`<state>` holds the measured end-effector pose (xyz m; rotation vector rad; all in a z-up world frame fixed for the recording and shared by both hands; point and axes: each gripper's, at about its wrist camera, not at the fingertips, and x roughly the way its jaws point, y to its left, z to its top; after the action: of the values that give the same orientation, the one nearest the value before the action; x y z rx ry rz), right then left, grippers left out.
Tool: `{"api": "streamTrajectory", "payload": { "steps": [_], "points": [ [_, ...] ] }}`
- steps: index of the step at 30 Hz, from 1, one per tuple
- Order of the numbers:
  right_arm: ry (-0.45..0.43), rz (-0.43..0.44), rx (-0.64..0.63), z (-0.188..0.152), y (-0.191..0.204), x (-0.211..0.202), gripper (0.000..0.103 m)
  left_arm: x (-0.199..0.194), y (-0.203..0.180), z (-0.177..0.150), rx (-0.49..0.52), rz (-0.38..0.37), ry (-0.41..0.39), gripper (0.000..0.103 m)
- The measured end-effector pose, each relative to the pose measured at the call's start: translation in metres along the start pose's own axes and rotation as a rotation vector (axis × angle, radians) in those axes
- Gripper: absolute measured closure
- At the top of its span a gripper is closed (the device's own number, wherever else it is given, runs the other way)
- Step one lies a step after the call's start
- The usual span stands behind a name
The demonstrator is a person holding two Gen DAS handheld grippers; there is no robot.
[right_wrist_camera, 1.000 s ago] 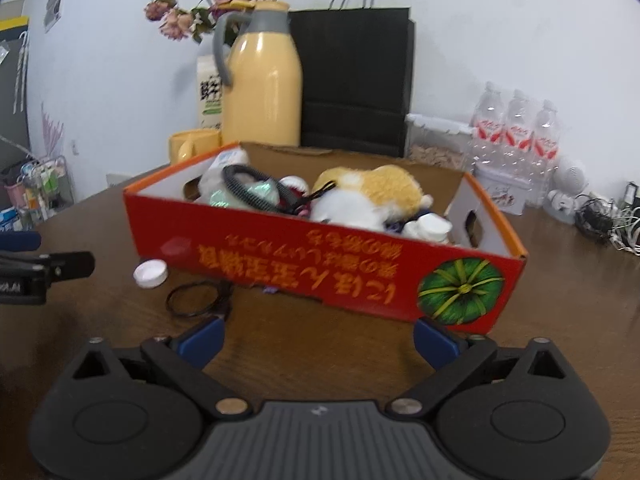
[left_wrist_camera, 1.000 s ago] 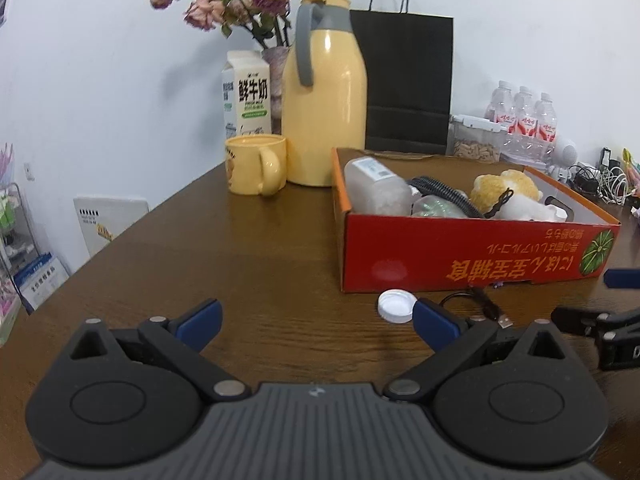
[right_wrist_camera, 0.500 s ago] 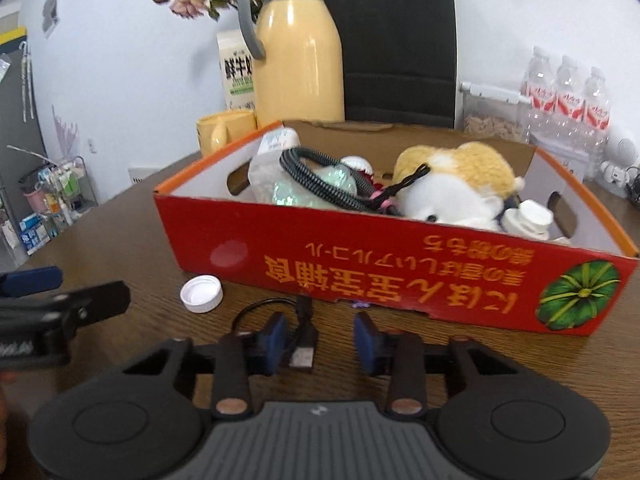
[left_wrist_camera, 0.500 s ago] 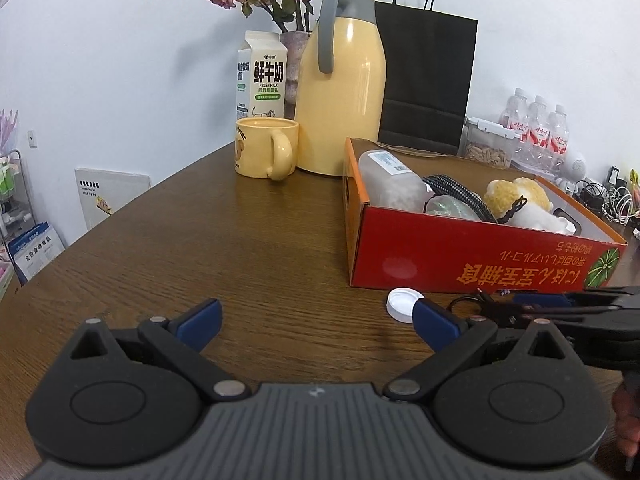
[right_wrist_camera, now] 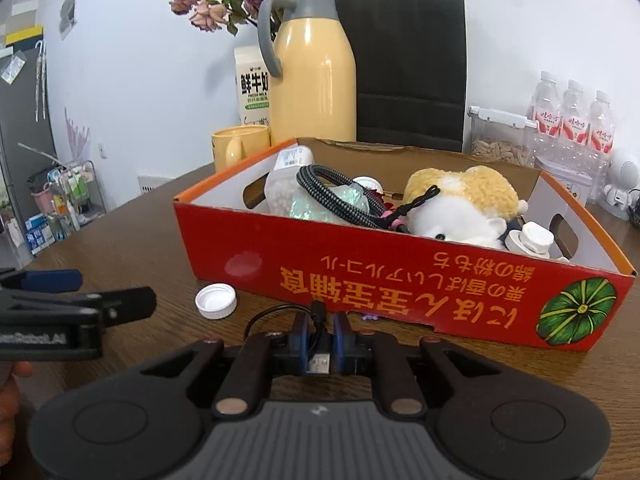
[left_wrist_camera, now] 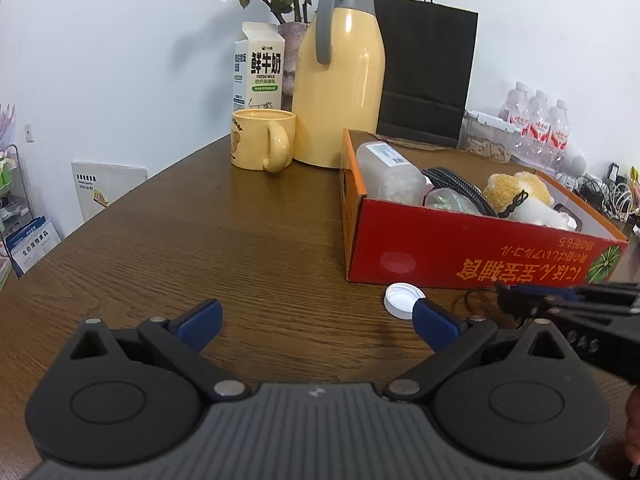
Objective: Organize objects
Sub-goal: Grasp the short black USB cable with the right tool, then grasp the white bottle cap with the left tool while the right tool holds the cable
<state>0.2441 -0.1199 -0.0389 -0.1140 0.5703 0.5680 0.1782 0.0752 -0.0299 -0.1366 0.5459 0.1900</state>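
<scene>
Right wrist view: right gripper (right_wrist_camera: 320,340) has just been closing and its blue pads now pinch the USB plug (right_wrist_camera: 319,361) of a thin black cable (right_wrist_camera: 272,314), lying on the desk (right_wrist_camera: 132,240) just near of the red box's (right_wrist_camera: 400,288) front wall. Cable loop trails left toward a white bottle cap (right_wrist_camera: 216,301), close by but apart. Left gripper (left_wrist_camera: 316,322) hovers w/ jaws wide open, nothing between them, over bare desk left of the cap.

Risks, as I judge: grip is on the plug only, so the loose loop could drag the cap or snag on the box's near edge when lifted. Box is already crowded w/ a plush toy (right_wrist_camera: 460,200), braided cord (right_wrist_camera: 336,196) and plastic jar (right_wrist_camera: 286,184), so the cable may slide off the pile and spill back out. A thin plug could also slip if yanked.
</scene>
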Motion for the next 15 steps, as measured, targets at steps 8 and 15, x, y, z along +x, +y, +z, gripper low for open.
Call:
{"api": "streamTrajectory", "payload": {
  "steps": [8, 15],
  "points": [
    [-0.062, -0.015, 0.029, 0.000, -0.019, -0.021, 0.091, 0.015, -0.034, 0.007, 0.137, 0.012, 0.033, 0.000],
    [-0.093, -0.042, 0.058, -0.003, -0.042, -0.034, 0.091, 0.045, -0.057, 0.012, 0.118, 0.043, 0.105, 0.000]
  ]
}}
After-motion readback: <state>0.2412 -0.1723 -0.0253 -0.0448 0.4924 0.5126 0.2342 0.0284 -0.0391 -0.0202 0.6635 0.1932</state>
